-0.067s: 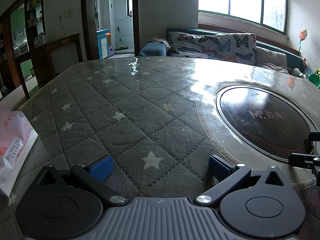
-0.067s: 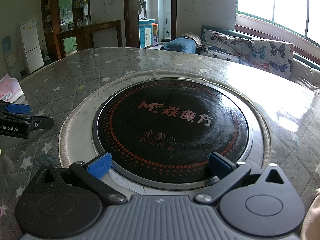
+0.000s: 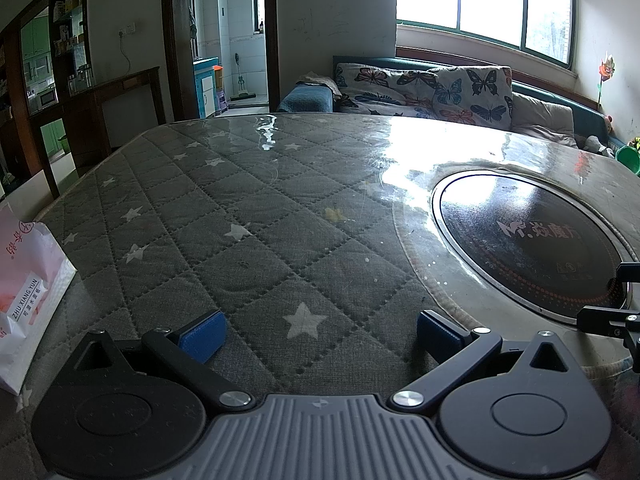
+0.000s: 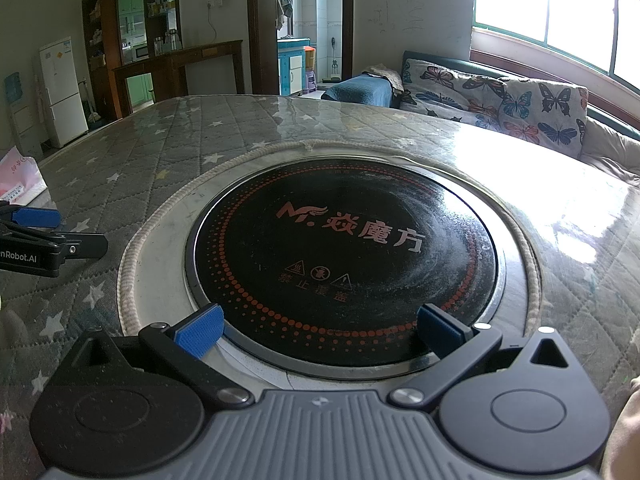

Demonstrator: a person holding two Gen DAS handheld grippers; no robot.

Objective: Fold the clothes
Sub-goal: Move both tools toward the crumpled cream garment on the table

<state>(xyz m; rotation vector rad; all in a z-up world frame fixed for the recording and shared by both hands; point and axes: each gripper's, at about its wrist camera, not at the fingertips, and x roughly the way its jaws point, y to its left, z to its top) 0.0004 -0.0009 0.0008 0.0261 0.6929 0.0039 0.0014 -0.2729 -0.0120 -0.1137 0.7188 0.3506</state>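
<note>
Grey quilted cover with white stars [image 3: 240, 216] under a glossy clear sheet spans the round surface [image 3: 192, 168]. Left wrist view, left to right: white-pink printed bag [image 3: 28, 300] sits at the left rim of the surface; left claw [image 3: 318, 330] is wide open, blue pads [image 3: 202, 336] well apart, nothing between them, hovering low over the star pattern. Small yellowish stain [image 3: 334, 213] on the cover ahead of the claw. Round black induction hob [image 3: 532, 248] set into the surface to the right, ringed by a pale braided edge. Black tips of the other claw poke in at the far right edge, over the hob rim.

Right wrist view, left to right: same bag [image 4: 18, 180] at far left; left claw [image 4: 44, 236] visible side-on beside the hob, blue pad showing, "Robot.AI" printed on its body. Right claw [image 4: 320, 330] is wide open too, pads apart, empty, spanning the near rim of the hob [image 4: 344, 256]. Red dotted ring, logo and warning icons on the glass. White fridge [image 4: 64, 92] by the back wall at left. Butterfly-print sofa cushions [image 4: 500, 96] beyond the surface at right, under the window [image 4: 560, 12].

Clothes: no garment visible in either view, can't tell where it is.
</note>
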